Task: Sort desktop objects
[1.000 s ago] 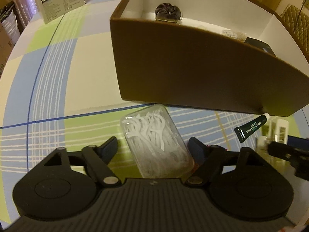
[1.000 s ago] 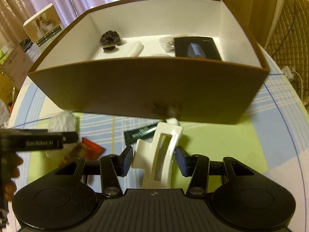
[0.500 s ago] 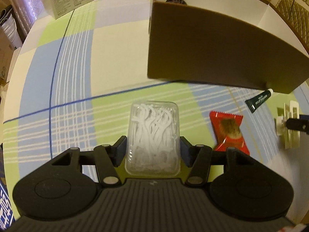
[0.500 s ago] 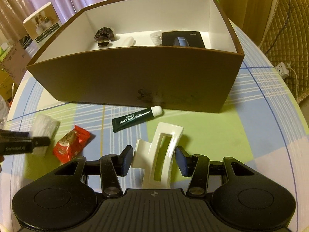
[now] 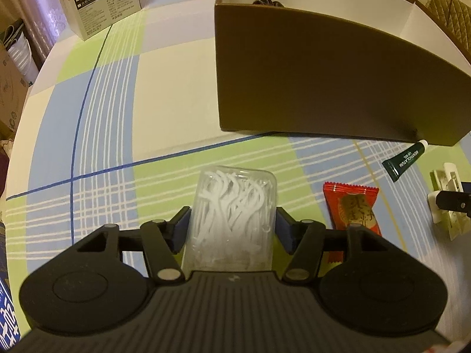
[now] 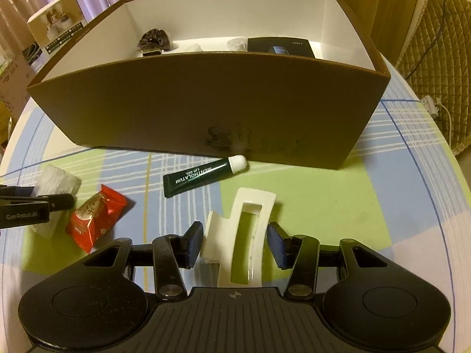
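Your left gripper [image 5: 232, 229] has its blue pads pressed on both sides of the clear floss-pick box [image 5: 232, 217], near the brown box [image 5: 323, 73]. Your right gripper [image 6: 235, 241] straddles the white hair clip [image 6: 244, 235]; small gaps show beside both pads. The green tube [image 6: 203, 176] lies just beyond, the red packet [image 6: 94, 217] left.

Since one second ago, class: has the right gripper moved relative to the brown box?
Yes. The right gripper, around the white hair clip, has backed away from the brown box; the green tube now lies fully exposed between them.
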A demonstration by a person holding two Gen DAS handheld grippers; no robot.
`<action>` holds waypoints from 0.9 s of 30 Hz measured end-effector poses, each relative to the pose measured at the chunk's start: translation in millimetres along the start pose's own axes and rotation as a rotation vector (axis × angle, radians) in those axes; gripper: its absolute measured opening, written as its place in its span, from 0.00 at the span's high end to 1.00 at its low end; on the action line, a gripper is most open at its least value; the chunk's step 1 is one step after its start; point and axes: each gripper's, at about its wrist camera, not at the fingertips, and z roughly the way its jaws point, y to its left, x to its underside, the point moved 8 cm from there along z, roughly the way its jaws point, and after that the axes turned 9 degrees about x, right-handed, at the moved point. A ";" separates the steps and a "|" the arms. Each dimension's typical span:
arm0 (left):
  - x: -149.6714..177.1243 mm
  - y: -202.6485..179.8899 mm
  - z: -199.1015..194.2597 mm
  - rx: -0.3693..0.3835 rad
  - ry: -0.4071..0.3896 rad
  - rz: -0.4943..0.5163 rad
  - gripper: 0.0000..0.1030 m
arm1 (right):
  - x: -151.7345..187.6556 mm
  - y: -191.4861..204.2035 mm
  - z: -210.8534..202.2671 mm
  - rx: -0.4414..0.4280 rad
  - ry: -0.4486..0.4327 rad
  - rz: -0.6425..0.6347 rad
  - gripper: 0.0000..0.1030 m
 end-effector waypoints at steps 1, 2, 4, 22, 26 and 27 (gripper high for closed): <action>1.2 -1.1 -0.7 0.001 -0.001 0.002 0.47 | 0.7 0.2 0.6 0.000 0.002 -0.003 0.56; 2.7 -1.6 -1.6 0.003 0.000 0.004 0.47 | 1.6 0.6 0.3 0.003 0.002 -0.006 0.57; 5.7 -2.7 -3.3 0.008 0.002 0.007 0.47 | 3.2 2.2 -0.8 0.006 0.000 -0.022 0.63; 8.6 -17.9 -57.9 0.087 -0.065 0.014 0.48 | -7.5 23.2 -45.3 -0.094 -0.068 -0.068 0.64; -6.8 -24.6 -77.2 0.109 -0.121 0.030 0.48 | -16.0 29.5 -58.1 -0.127 -0.096 -0.070 0.64; -11.0 -26.9 -82.4 0.117 -0.135 0.032 0.48 | -18.3 30.6 -61.5 -0.138 -0.103 -0.068 0.64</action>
